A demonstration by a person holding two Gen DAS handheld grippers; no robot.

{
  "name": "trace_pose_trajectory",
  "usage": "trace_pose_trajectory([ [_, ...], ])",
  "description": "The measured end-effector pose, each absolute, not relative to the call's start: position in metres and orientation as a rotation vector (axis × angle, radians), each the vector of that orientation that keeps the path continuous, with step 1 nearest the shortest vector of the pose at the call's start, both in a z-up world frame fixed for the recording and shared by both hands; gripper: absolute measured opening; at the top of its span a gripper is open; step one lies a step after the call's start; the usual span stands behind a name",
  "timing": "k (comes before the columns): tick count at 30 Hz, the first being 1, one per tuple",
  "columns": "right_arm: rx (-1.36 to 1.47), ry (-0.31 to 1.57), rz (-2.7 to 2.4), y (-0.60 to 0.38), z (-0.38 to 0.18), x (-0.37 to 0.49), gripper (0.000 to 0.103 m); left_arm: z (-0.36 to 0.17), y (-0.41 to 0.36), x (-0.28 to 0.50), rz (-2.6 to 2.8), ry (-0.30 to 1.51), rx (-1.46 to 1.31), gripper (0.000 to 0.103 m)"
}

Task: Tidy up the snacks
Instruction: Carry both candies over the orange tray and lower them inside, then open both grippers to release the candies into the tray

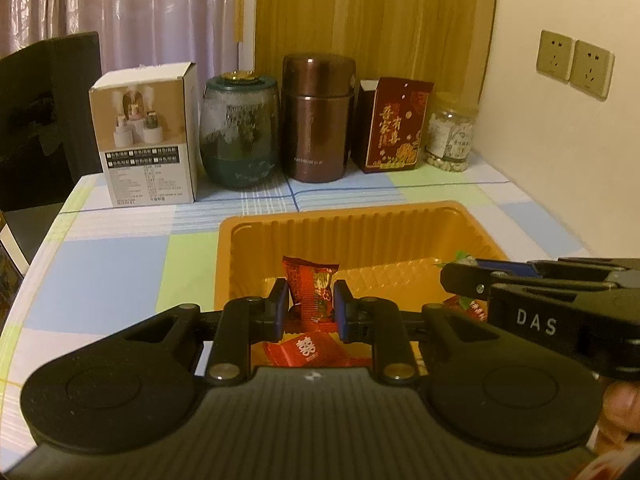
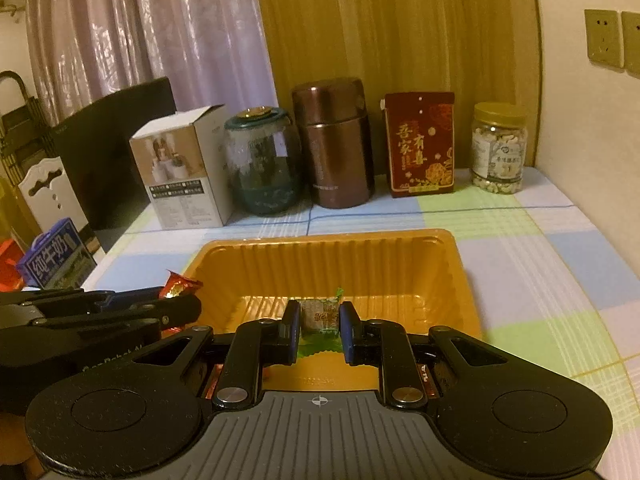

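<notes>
Here, a red-wrapped snack (image 1: 314,294) is clamped between the pads of the left hand-held gripper (image 1: 311,308), above the near end of the orange tray (image 1: 360,232). A green-wrapped snack (image 2: 320,318) is clamped in the right hand-held gripper (image 2: 320,330) over the same tray. The tray is set on the checked worktop (image 1: 112,256), with jars and boxes lined up behind it.

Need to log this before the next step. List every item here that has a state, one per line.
Left gripper: shut on a red snack packet.
Right gripper: shut on a green-edged candy.
Orange tray: upright, snacks inside.
White box: upright, top flap raised.
Green jar: lid on.
Brown flask: closed.
Red box: upright.
Nut jar: lid on.
</notes>
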State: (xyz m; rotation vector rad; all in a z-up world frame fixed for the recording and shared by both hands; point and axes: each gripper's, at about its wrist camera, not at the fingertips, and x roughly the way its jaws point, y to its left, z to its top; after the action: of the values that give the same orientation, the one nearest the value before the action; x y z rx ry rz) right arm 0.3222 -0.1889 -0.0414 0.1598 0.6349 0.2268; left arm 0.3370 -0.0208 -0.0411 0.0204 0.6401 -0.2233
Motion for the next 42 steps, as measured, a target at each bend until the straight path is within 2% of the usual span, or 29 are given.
trace_pose_trajectory([
  [20,0.217,0.702,0.204,-0.198,-0.060,0.339,0.021,-0.054,-0.019,0.349,-0.237,0.678,0.017,0.022],
  [21,0.218,0.702,0.202,-0.198,-0.060,0.339,0.021,-0.054,-0.019,0.349,-0.239,0.675,0.019,0.022],
  [23,0.221,0.705,0.201,-0.199,-0.061,0.339,0.021,-0.055,-0.019,0.348,-0.232,0.666,0.024,0.040],
  [42,0.233,0.684,0.214,-0.198,-0.061,0.338,0.021,-0.052,-0.011,0.344,-0.196,0.650,0.035,0.041],
])
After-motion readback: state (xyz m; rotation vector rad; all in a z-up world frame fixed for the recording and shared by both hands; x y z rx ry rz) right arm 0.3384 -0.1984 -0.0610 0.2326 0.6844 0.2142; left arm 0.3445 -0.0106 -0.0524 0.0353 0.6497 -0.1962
